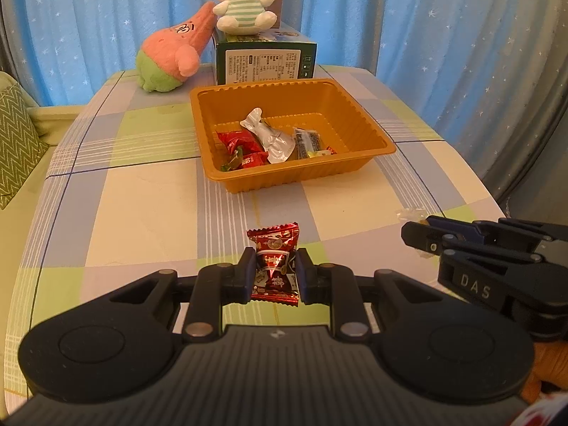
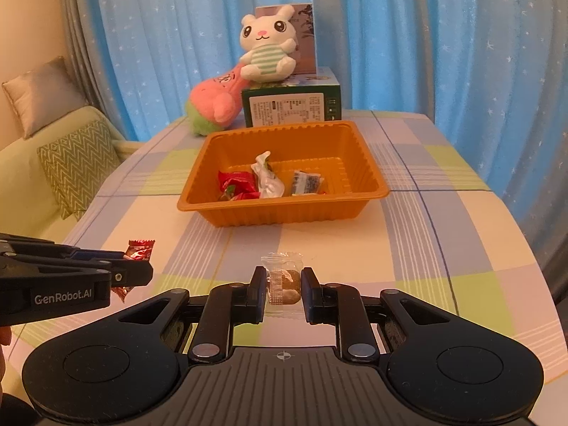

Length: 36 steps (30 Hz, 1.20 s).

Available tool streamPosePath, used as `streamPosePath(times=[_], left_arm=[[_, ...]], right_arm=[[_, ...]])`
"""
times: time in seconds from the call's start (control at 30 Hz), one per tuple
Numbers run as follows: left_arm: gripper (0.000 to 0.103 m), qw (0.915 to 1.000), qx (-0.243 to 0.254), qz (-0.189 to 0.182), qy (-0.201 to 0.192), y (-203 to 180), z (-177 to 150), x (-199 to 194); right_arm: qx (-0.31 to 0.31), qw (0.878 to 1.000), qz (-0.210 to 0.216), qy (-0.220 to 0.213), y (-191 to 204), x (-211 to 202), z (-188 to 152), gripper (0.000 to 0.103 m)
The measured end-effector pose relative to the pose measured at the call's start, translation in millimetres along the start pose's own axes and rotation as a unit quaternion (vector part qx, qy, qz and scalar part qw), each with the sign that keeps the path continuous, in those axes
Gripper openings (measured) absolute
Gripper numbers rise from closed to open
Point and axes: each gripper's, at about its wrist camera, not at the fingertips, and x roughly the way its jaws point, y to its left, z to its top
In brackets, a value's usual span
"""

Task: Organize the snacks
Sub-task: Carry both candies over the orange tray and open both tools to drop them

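Observation:
My left gripper [image 1: 274, 261] is shut on a red snack packet [image 1: 274, 259], held upright between the pads near the table's front. It also shows in the right wrist view [image 2: 133, 271] with the red packet [image 2: 140, 248]. My right gripper [image 2: 284, 280] is shut on a clear packet [image 2: 284, 280] with a brown snack inside. It shows at the right of the left wrist view [image 1: 419, 238]. The orange tray [image 1: 376, 143] [image 2: 369, 191] lies beyond both grippers and holds several wrapped snacks [image 1: 269, 138] [image 2: 266, 177].
A green box [image 1: 266, 60] [image 2: 291, 104] stands behind the tray with a white bunny plush [image 1: 243, 0] [image 2: 268, 49] on it. A pink-and-green plush [image 1: 170, 56] [image 2: 213, 106] leans beside it. A sofa with cushions [image 2: 78, 163] is to the left. Blue curtains hang behind.

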Motion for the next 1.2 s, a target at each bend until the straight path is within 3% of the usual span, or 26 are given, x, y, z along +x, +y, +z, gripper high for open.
streamPosePath(times=[0.3,0.63,1.2], left_arm=[[0.021,0.9999,-0.003,-0.014,-0.005,-8,20,14],[0.021,0.9995,0.001,-0.021,-0.021,-10,66,37],[0.021,0.9998,-0.010,-0.003,-0.016,19,133,108]], right_arm=[[0.010,1.000,-0.004,-0.005,-24,5,27,0.021],[0.013,1.000,0.008,-0.006,-42,23,74,0.021],[0.015,0.999,0.023,0.032,-63,112,140,0.021]])
